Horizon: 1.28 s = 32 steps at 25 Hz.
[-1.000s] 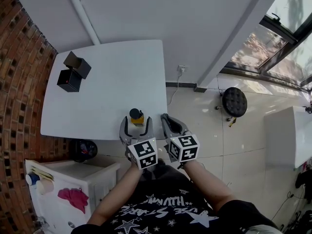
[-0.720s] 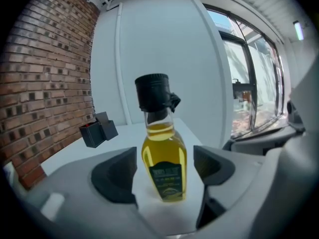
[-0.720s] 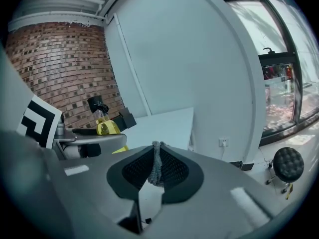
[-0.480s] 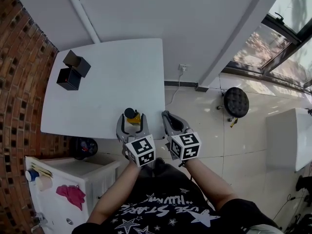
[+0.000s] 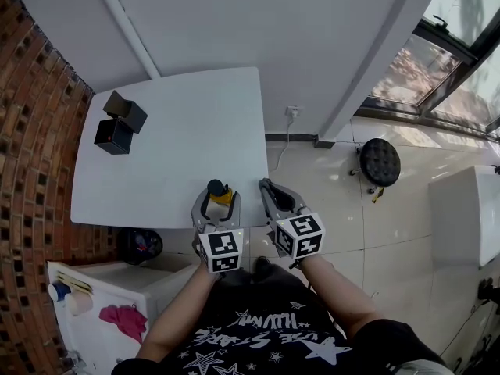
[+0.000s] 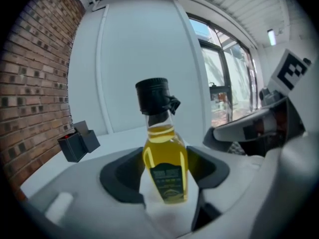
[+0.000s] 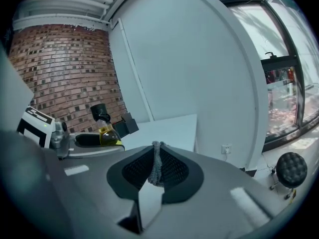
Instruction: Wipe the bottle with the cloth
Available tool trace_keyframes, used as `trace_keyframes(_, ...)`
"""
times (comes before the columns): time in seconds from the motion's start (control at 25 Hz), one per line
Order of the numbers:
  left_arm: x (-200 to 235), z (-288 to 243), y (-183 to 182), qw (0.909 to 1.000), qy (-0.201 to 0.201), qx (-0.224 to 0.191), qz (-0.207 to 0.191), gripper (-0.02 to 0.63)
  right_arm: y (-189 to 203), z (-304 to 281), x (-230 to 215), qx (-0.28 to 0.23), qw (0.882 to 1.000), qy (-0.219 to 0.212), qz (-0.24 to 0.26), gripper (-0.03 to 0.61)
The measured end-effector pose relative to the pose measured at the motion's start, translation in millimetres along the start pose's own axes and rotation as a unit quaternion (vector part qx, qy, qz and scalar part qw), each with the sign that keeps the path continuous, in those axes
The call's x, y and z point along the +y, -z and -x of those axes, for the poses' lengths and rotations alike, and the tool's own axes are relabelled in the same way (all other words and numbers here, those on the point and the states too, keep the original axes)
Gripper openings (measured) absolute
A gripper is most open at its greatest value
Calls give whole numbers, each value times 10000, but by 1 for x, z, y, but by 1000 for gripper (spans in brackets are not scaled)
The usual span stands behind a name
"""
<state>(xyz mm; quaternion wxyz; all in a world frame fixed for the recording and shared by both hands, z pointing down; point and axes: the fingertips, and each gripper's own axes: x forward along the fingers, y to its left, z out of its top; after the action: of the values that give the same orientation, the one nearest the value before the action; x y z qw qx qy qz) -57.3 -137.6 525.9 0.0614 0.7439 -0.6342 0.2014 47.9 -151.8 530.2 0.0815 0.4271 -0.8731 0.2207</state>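
Observation:
A small bottle (image 5: 216, 188) of yellow oil with a black cap stands upright near the front edge of the white table (image 5: 172, 131). My left gripper (image 5: 219, 198) reaches around it. In the left gripper view the bottle (image 6: 165, 158) fills the gap, and both dark pads (image 6: 119, 176) meet its sides. These jaws have just been closing with the bottle between them. My right gripper (image 5: 270, 188) hovers just right of the table edge, shut on a thin strip of grey cloth (image 7: 157, 162). The right gripper view shows the bottle (image 7: 105, 129) off to the left.
Two black boxes (image 5: 120, 122) sit at the table's far left, by the brick wall (image 5: 31, 131). A white cabinet (image 5: 117, 287) stands below the table's front left corner. A black stool (image 5: 377, 162) stands on the tiled floor to the right.
The left gripper's jaws have drawn in around the bottle and the gripper has rolled slightly. The right gripper has kept its place with the cloth.

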Motion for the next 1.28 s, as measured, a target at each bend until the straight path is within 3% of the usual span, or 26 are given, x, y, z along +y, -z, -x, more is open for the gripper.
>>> trace_keyframes(0.12, -5, 2, 0, 9983, 523, -171, -211, 264, -12, 0, 14, -150, 9997, -173, 95, 37)
trace_keyframes(0.28, -14, 5, -2, 9911, 1207, -348, -444, 264, -28, -1, 40, -239, 9967, -776, 89, 37)
trace_keyframes(0.6, -21, 11, -2, 9660, 2342, -697, -840, 264, -37, -4, 75, 70, 9831, -1812, 247, 37)
trace_keyframes(0.88, -24, 16, -1, 9443, 3051, -825, -921, 261, -31, -8, 76, 230, 9834, -1795, 161, 37)
trace_keyframes(1.12, -29, 24, -6, 9110, 3859, -818, -1199, 259, -30, -11, 81, 229, 9848, -1723, -9, 37)
trace_keyframes(1.28, -30, 26, -7, 8993, 4107, -753, -1301, 259, -35, -11, 75, 112, 9891, -1461, -134, 37)
